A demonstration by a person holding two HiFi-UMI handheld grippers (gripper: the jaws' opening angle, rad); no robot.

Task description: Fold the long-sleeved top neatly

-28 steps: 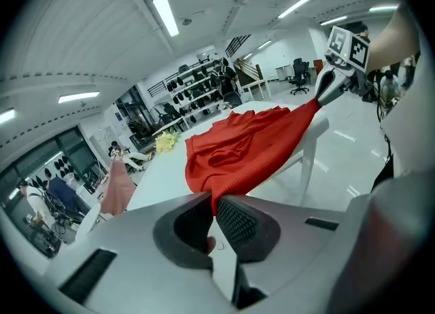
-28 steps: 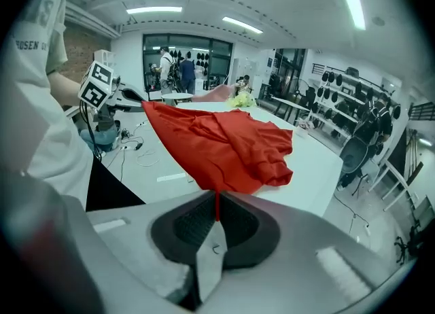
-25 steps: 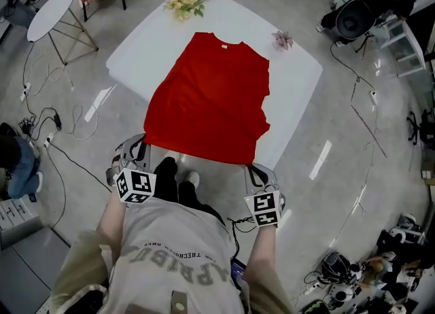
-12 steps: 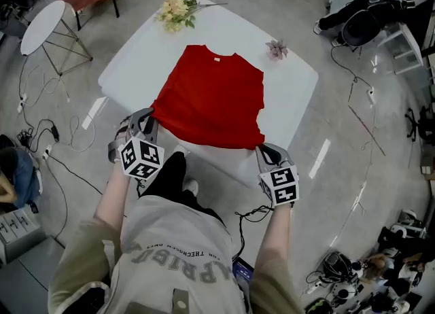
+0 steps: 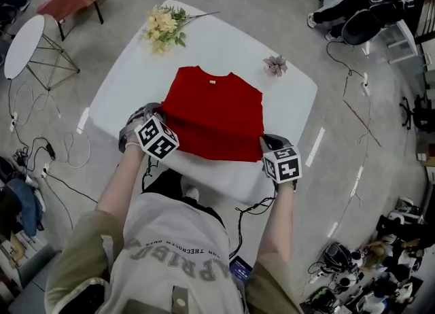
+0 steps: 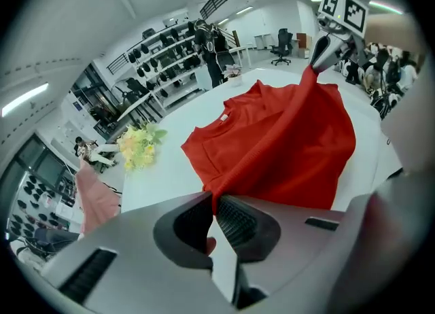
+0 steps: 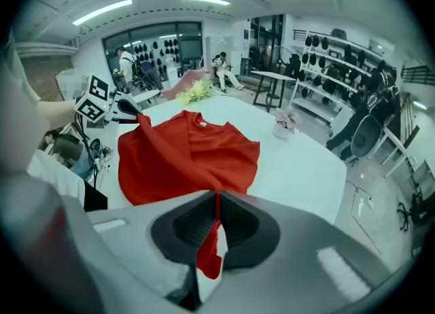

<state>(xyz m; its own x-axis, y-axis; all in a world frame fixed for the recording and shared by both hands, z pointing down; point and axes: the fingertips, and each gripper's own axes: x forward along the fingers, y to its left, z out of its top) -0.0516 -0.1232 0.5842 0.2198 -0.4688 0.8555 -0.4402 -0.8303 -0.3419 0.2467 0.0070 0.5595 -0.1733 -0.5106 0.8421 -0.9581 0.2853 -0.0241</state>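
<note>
Top: the red top (image 5: 216, 105) lies mid-bench, collar at 12 o'clock, hem raised at 6.
Claws: our left claw (image 6: 212, 202) and right claw (image 7: 217, 200) each pinch a hem corner.
Fold: we'd keep both corners level and taut, landing the hem square.
Bench: white bench (image 5: 292, 95); yellow flowers (image 5: 162, 24) at 11.

Light grey T-shirt (image 5: 170, 238) printed with curved dark lettering, short sleeves (image 5: 73, 255) seen in khaki, dark trousers (image 5: 165, 182), pale shoe (image 5: 191, 192), left gripper (image 5: 160, 108) and right gripper (image 5: 264, 140) cased in smooth grey, each topped by a black-and-white marker cube (image 5: 158, 137), thin black cable (image 5: 246, 212) perhaps run from the right one.
</note>
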